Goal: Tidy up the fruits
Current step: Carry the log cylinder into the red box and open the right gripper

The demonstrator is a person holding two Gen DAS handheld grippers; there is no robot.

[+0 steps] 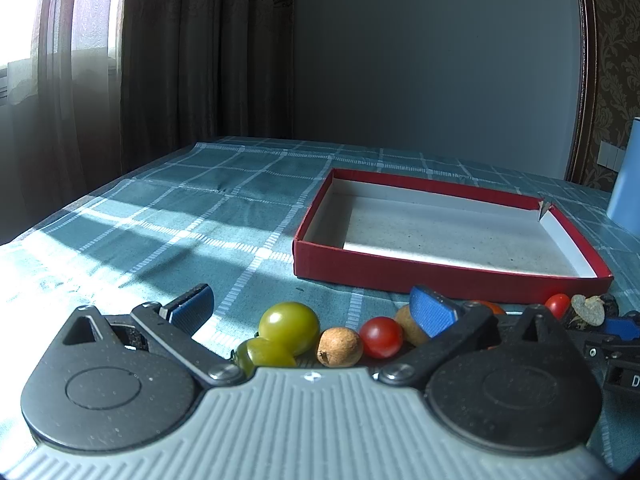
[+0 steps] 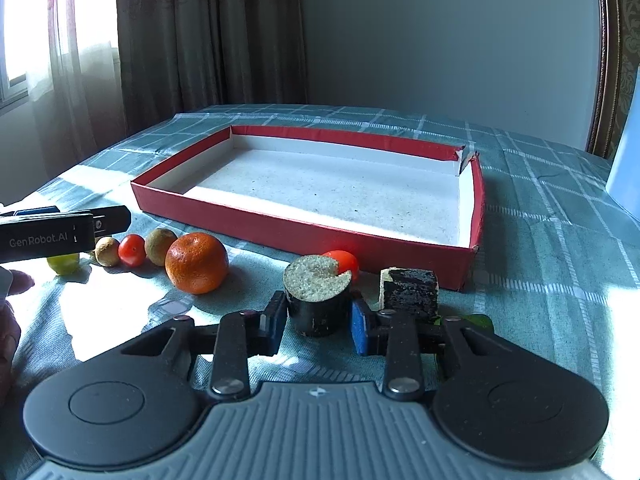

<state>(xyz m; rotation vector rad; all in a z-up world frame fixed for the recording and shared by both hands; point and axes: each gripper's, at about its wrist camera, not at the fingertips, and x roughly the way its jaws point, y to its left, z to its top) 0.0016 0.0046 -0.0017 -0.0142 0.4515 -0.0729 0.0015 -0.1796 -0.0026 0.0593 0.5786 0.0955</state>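
Now the fruits sit in a row on the checked blue tablecloth [image 2: 540, 240], just in front of the empty red cardboard tray [image 2: 304, 222] where they likely belong. The right gripper [image 2: 319, 322] squeezes a short dark stalk piece [image 2: 319, 304] with a pale cut top. The left gripper [image 1: 310, 310] hangs wide open over the green fruit [image 1: 289, 326], holding nothing.

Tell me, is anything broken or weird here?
Yes. The red box has a torn far right corner; its walls gape apart. Also, the round dark-skinned piece in the right gripper has a notch cut from its pale top.
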